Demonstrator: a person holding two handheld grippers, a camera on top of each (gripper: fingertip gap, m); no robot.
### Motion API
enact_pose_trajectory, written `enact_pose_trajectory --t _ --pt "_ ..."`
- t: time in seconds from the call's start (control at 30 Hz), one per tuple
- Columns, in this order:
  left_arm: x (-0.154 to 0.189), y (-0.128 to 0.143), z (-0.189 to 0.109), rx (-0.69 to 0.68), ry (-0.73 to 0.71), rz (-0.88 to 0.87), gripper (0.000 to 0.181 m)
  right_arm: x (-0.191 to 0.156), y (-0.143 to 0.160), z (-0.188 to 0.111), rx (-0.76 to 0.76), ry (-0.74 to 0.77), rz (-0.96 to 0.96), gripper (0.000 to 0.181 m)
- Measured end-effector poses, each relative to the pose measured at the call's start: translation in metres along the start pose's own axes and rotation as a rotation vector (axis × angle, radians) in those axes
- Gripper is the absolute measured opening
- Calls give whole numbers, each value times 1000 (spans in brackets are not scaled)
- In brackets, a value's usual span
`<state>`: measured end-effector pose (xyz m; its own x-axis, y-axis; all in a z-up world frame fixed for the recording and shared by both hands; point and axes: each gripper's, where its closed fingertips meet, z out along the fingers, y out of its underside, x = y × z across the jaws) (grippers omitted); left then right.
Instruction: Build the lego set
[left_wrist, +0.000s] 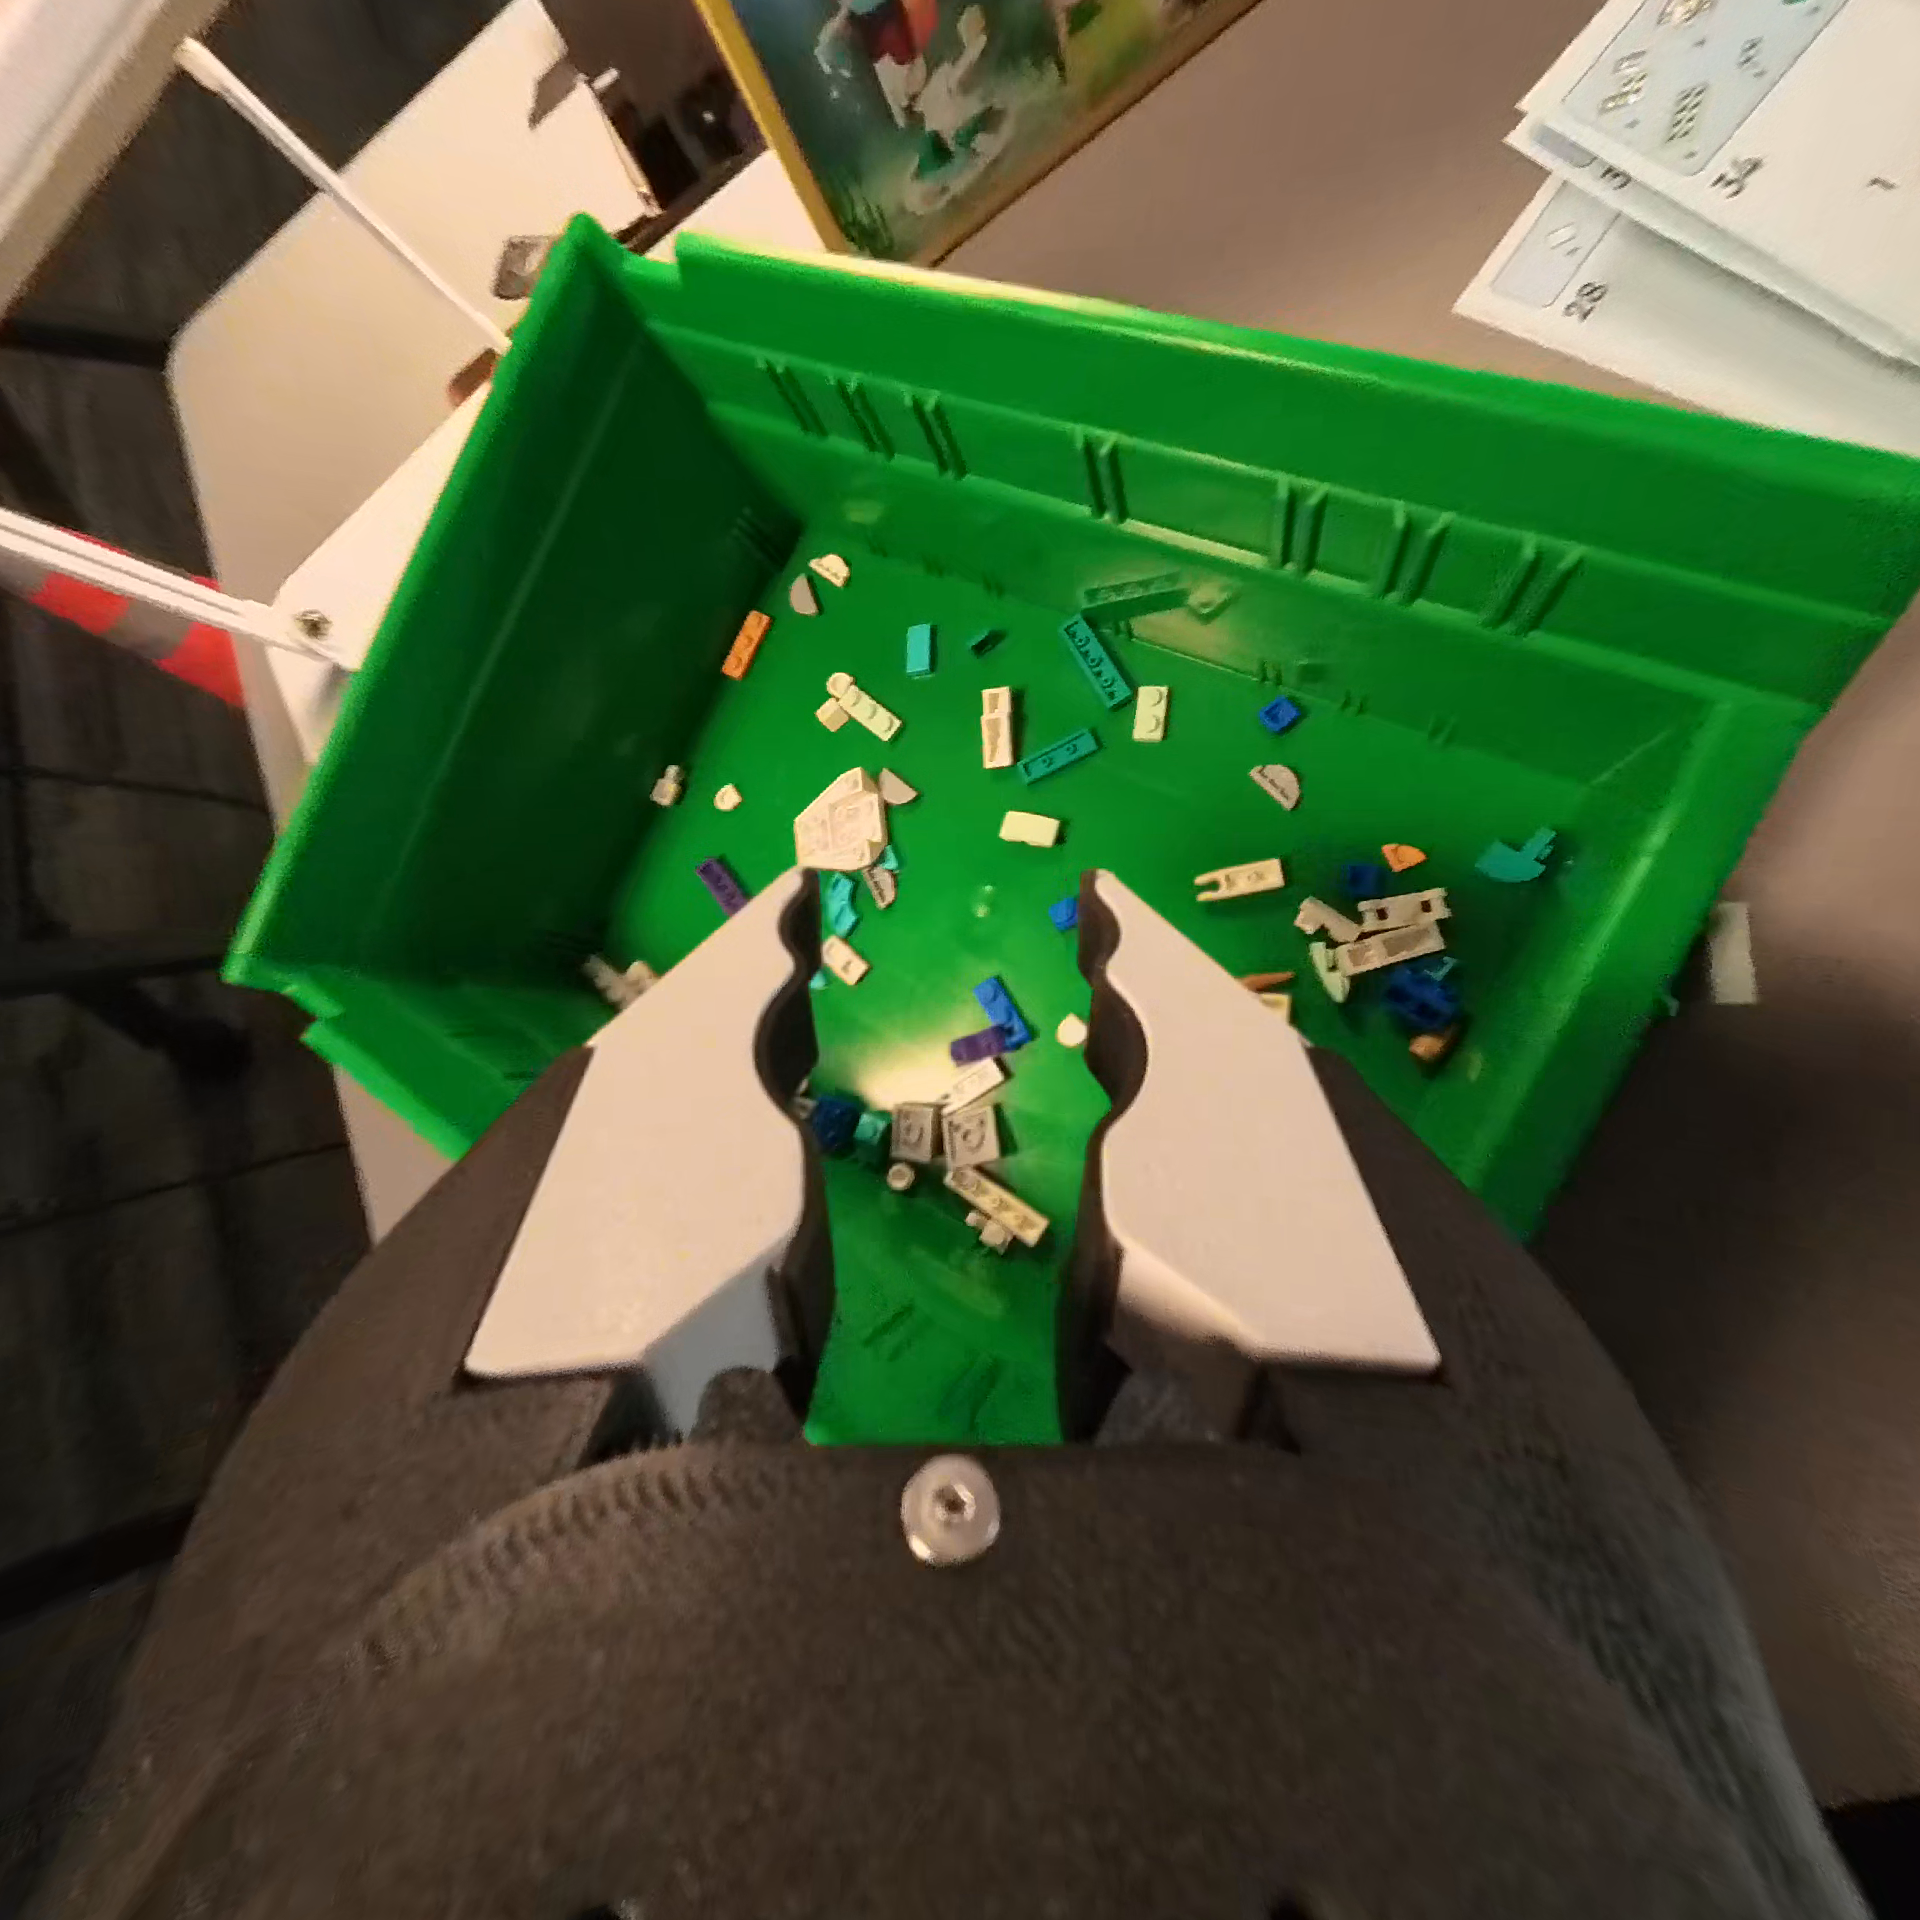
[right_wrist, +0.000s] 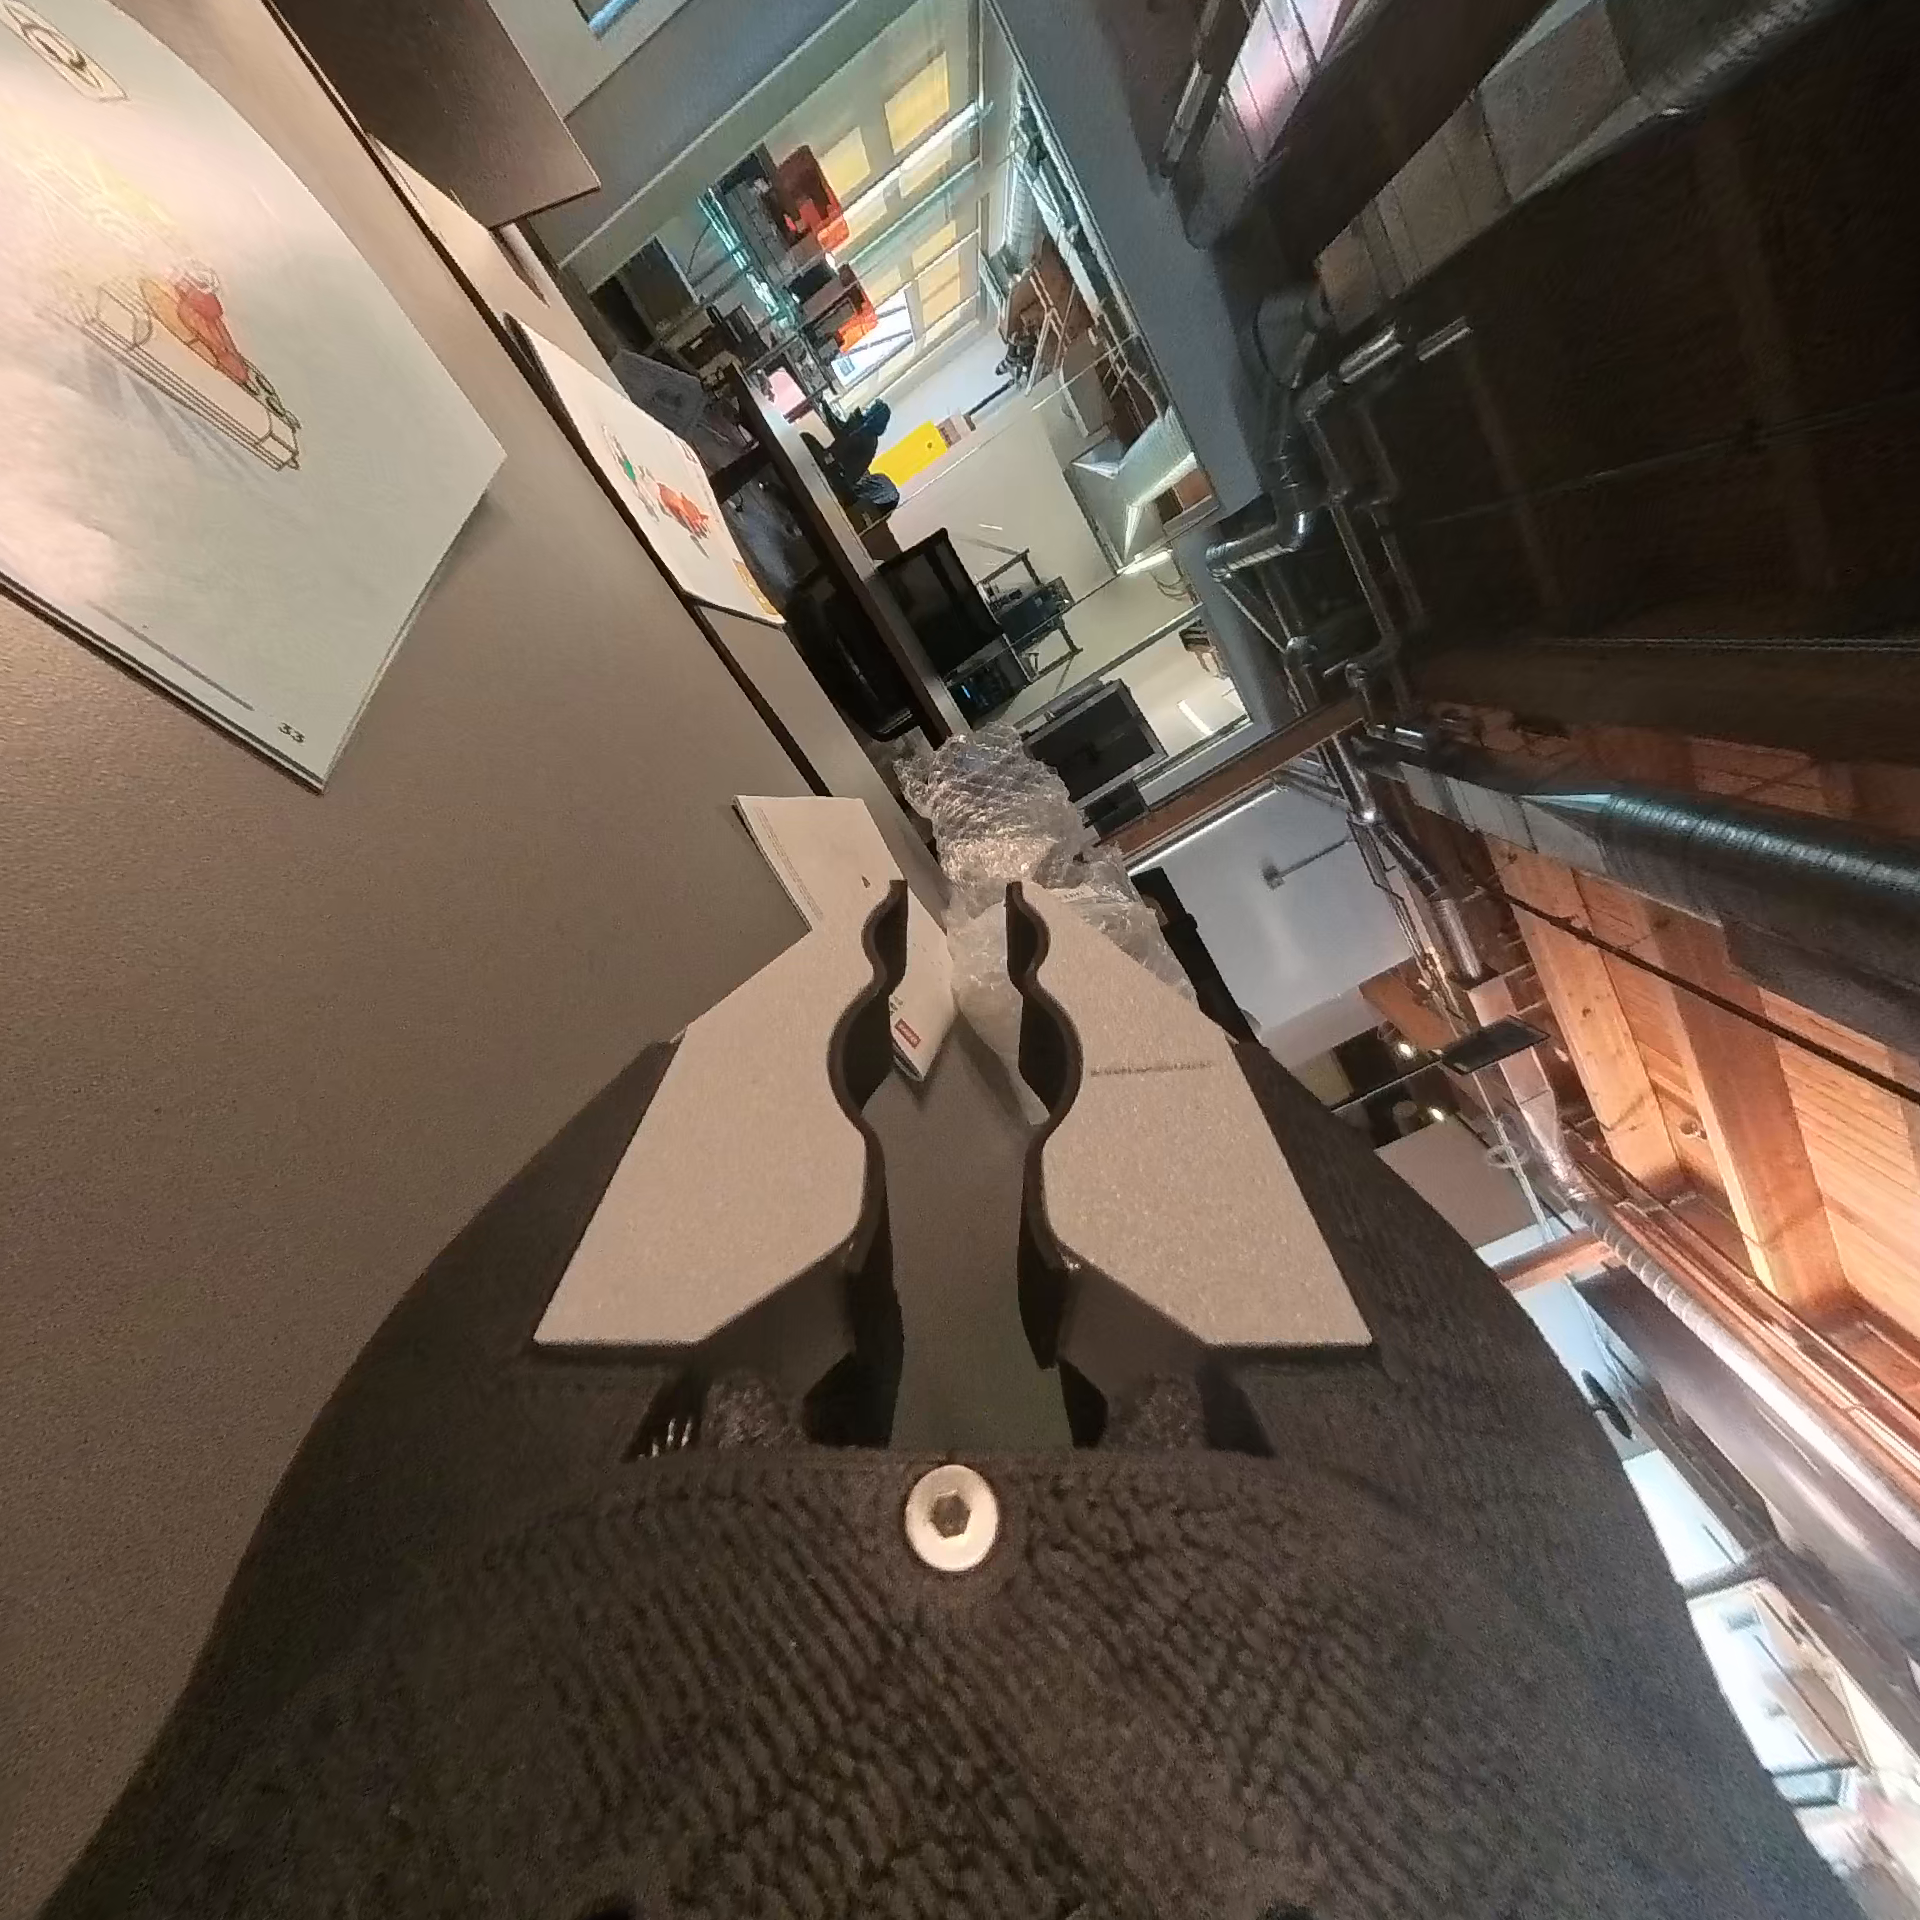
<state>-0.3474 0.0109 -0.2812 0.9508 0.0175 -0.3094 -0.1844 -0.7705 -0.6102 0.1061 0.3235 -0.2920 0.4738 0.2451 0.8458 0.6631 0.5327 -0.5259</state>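
In the left wrist view a green plastic bin (left_wrist: 488, 665) holds several loose lego pieces in white, grey, blue, teal, purple and orange. A larger white assembled piece (left_wrist: 840, 826) lies just beyond my left fingertip. My left gripper (left_wrist: 948, 883) hovers over the bin, open and empty. A cluster of grey plates (left_wrist: 951, 1132) lies between its fingers below. My right gripper (right_wrist: 956, 896) is open and empty, lying sideways on the grey table (right_wrist: 260, 1039), pointing along it toward crumpled clear plastic wrap (right_wrist: 987, 800).
The lego box (left_wrist: 935, 114) and instruction sheets (left_wrist: 1745, 177) lie behind the bin. In the right wrist view an open instruction booklet (right_wrist: 208, 416), a second booklet (right_wrist: 665, 488) and a white paper (right_wrist: 831, 862) lie on the table. The table's edge runs beside the bin's left wall.
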Motion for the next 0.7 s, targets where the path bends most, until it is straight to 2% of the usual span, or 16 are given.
enact_pose_trajectory --t 0.17,0.5,0.7 --pt "9 1 16 20 81 -15 49 -1 1 0 -3 -3 -6 17" --pt "2 -4 12 68 -48 94 45 -4 2 1 -11 -13 -20 17" --pt "-5 -18 -1 203 -120 93 44 -5 4 3 -25 -15 -34 17"
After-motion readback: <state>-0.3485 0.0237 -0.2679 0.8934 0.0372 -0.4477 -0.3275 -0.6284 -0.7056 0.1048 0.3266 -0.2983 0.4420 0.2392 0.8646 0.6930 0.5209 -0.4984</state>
